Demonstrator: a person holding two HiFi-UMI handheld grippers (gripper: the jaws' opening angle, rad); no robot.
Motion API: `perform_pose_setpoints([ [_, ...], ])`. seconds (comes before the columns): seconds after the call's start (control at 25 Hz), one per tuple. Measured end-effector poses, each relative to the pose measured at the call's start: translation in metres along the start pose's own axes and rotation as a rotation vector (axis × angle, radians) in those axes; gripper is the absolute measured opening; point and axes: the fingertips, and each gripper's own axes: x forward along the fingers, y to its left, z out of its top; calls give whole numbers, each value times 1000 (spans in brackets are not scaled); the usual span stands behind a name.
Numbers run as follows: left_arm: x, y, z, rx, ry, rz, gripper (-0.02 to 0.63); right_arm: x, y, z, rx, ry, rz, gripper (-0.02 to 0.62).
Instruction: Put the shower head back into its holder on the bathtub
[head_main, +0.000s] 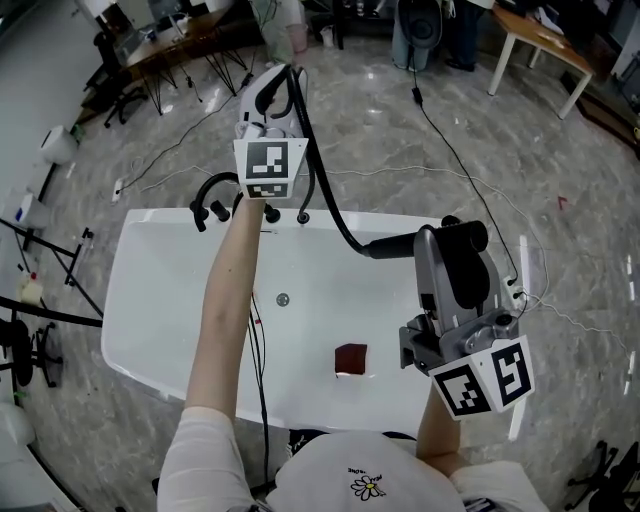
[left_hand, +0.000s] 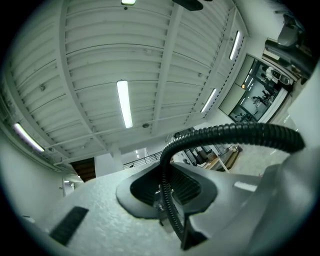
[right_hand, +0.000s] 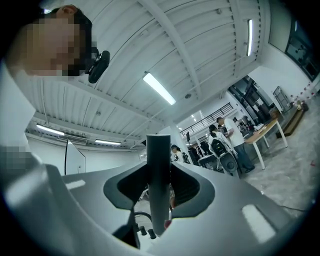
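Observation:
The white bathtub (head_main: 150, 300) lies below me, with a black spout (head_main: 212, 190) and black knobs (head_main: 302, 216) on its far rim. My left gripper (head_main: 280, 80) reaches over that rim and is shut on the black ribbed hose (head_main: 322, 195). In the left gripper view the hose (left_hand: 235, 132) curves down between the jaws (left_hand: 167, 200). My right gripper (head_main: 425, 250) hangs over the tub's right end, shut on the shower head's dark grey handle (head_main: 390, 247). That handle (right_hand: 158, 175) stands upright between the jaws (right_hand: 159, 200). I cannot make out the spray face or the holder.
A dark red square (head_main: 351, 358) and the drain (head_main: 283, 299) sit on the tub floor. Cables (head_main: 470, 180) run over the marble floor. Tables (head_main: 540, 40) and chairs stand at the back, with tripod legs (head_main: 50, 260) at the left. Several people (right_hand: 227, 137) stand far off.

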Motion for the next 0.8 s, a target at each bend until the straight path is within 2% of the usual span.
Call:
perform_pose_setpoints([
  [0.16, -6, 0, -46, -50, 73, 20, 61, 4, -9, -11, -3, 24, -19, 141],
  [0.52, -41, -16, -135, -69, 253, -3, 61, 14, -5, -32, -23, 89, -15, 141],
  [0.68, -49, 5, -137, -49, 243, 34, 61, 16, -1, -37, -27, 90, 3, 141],
  [0.8, -42, 26, -126, 22, 227, 38, 61, 14, 2, -38, 1, 79, 22, 141],
])
